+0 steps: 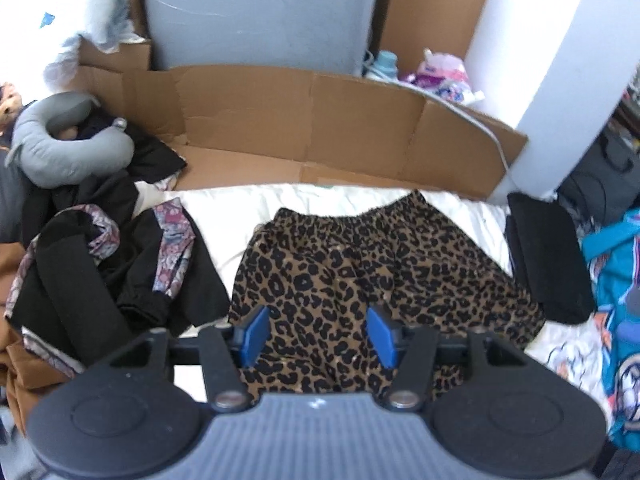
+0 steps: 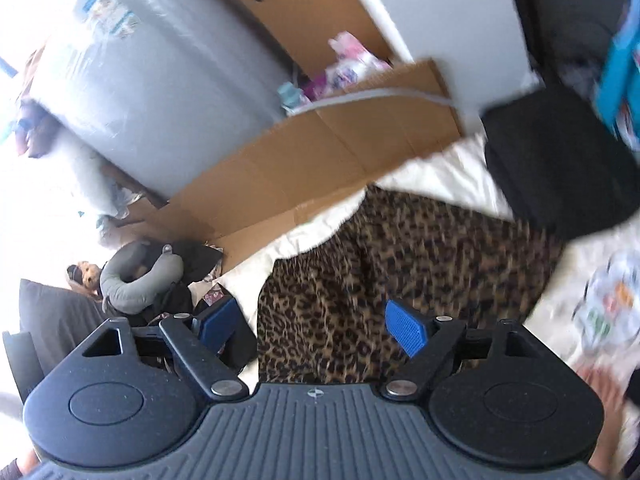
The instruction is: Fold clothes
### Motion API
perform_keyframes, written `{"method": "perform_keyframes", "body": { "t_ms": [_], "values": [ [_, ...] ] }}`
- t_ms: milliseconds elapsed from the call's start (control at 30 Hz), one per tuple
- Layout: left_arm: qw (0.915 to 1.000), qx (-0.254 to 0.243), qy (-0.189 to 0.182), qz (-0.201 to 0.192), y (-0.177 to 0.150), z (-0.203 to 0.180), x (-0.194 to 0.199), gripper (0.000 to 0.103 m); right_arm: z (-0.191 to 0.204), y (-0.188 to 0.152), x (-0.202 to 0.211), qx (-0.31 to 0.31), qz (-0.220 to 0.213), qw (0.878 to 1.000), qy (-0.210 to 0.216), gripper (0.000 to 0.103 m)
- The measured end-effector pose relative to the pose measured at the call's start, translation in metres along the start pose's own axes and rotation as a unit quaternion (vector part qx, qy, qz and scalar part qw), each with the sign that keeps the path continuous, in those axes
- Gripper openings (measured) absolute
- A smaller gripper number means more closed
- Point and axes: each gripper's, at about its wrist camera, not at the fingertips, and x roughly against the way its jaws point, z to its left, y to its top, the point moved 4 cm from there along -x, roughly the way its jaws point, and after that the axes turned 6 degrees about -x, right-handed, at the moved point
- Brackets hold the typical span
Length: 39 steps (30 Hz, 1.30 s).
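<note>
You held your left hand-held gripper [image 1: 318,334] over the near part of the leopard-print shorts [image 1: 372,276], with its two blue pads [image 1: 253,334] spread apart and nothing between them. The shorts lay flat on the white bed sheet [image 1: 240,204], the elastic waist on the far side and the legs toward you. Your right hand-held gripper [image 2: 316,330] was also released, its pads wide apart above the same shorts [image 2: 420,248], and this view was tilted and blurred. To the left of the shorts was a heap of black clothes with a patterned trim [image 1: 116,264], and behind it a grey neck pillow [image 1: 68,144] rested on more dark fabric. To the right of the shorts, just beside them, a folded black garment [image 1: 548,256] lay on the sheet. Farther right you could see a turquoise bag [image 1: 612,280] with a printed picture. A flattened cardboard box [image 1: 320,128] stood along the far edge of the bed, and behind it was a large grey wrapped object [image 1: 260,12]. In the right view the pillow [image 2: 140,280] was at the left side, near the left pad
</note>
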Motion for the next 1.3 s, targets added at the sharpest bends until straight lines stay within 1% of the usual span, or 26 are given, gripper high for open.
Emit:
{"method": "perform_keyframes", "body": {
  "t_ms": [67, 100, 200, 267, 367, 433, 533, 600, 667, 700, 733, 767, 800, 833, 867, 933, 1000, 1067, 1133, 1200, 1233, 1300],
  "values": [
    [0.9999, -0.008, -0.005, 0.013, -0.006, 0.001, -0.011, 0.057, -0.011, -0.024, -0.013, -0.005, 0.008, 1.000, 0.000, 0.085],
    [0.9997, -0.012, -0.006, 0.021, -0.010, 0.003, -0.017, 0.057, -0.014, -0.037, -0.021, 0.002, 0.015, 1.000, 0.000, 0.085],
    [0.9988, -0.013, -0.008, 0.046, -0.028, 0.017, -0.035, 0.057, -0.028, -0.070, -0.041, 0.013, 0.045, 0.999, -0.001, 0.084],
    [0.9983, 0.006, -0.003, 0.059, -0.045, 0.032, -0.048, 0.057, -0.043, -0.087, -0.053, 0.004, 0.060, 0.998, -0.010, 0.083],
    [0.9942, 0.052, 0.009, 0.094, -0.084, 0.056, -0.068, 0.056, -0.067, -0.105, -0.069, -0.009, 0.076, 0.996, -0.037, 0.081],
    [0.9904, 0.080, 0.016, 0.111, -0.111, 0.069, -0.080, 0.056, -0.082, -0.116, -0.079, -0.021, 0.089, 0.995, -0.049, 0.081],
    [0.9787, 0.161, 0.023, 0.125, -0.149, 0.082, -0.097, 0.056, -0.097, -0.127, -0.091, -0.024, 0.091, 0.994, -0.058, 0.080],
    [0.9732, 0.184, 0.031, 0.135, -0.179, 0.085, -0.110, 0.056, -0.104, -0.127, -0.103, -0.036, 0.084, 0.995, -0.050, 0.081],
    [0.9672, 0.189, 0.043, 0.164, -0.198, 0.086, -0.122, 0.056, -0.111, -0.126, -0.114, -0.059, 0.073, 0.994, -0.048, 0.081],
    [0.9613, 0.207, 0.047, 0.175, -0.205, 0.086, -0.127, 0.056, -0.114, -0.126, -0.118, -0.068, 0.067, 0.994, -0.047, 0.081],
    [0.9513, 0.246, 0.049, 0.179, -0.207, 0.085, -0.132, 0.056, -0.114, -0.126, -0.120, -0.072, 0.062, 0.994, -0.047, 0.081],
    [0.9509, 0.240, 0.050, 0.189, -0.208, 0.084, -0.136, 0.056, -0.115, -0.126, -0.123, -0.078, 0.056, 0.994, -0.047, 0.081],
    [0.9525, 0.227, 0.046, 0.197, -0.207, 0.081, -0.141, 0.055, -0.116, -0.127, -0.127, -0.088, 0.054, 0.994, -0.045, 0.081],
    [0.9487, 0.245, 0.041, 0.196, -0.204, 0.077, -0.144, 0.055, -0.118, -0.128, -0.133, -0.104, 0.055, 0.992, -0.043, 0.081],
    [0.9326, 0.312, 0.036, 0.177, -0.200, 0.073, -0.146, 0.054, -0.118, -0.131, -0.140, -0.119, 0.058, 0.990, -0.043, 0.080],
    [0.9192, 0.356, 0.047, 0.162, -0.190, 0.077, -0.148, 0.055, -0.116, -0.139, -0.153, -0.138, 0.067, 0.987, -0.042, 0.080],
    [0.9035, 0.399, 0.058, 0.146, -0.181, 0.081, -0.150, 0.055, -0.111, -0.150, -0.164, -0.147, 0.081, 0.985, -0.023, 0.080],
    [0.8834, 0.444, 0.064, 0.135, -0.177, 0.077, -0.154, 0.055, -0.106, -0.159, -0.171, -0.141, 0.096, 0.985, -0.002, 0.080],
    [0.8751, 0.460, 0.066, 0.137, -0.174, 0.070, -0.160, 0.055, -0.107, -0.164, -0.175, -0.144, 0.101, 0.984, -0.004, 0.081],
    [0.8684, 0.474, 0.059, 0.134, -0.174, 0.061, -0.166, 0.056, -0.109, -0.166, -0.179, -0.167, 0.105, 0.980, 0.013, 0.080],
    [0.8662, 0.478, 0.055, 0.133, -0.174, 0.056, -0.169, 0.056, -0.109, -0.168, -0.181, -0.178, 0.108, 0.978, 0.024, 0.080],
    [0.8653, 0.477, 0.058, 0.143, -0.175, 0.049, -0.173, 0.056, -0.109, -0.173, -0.184, -0.192, 0.117, 0.974, 0.041, 0.080]
  ]
}}
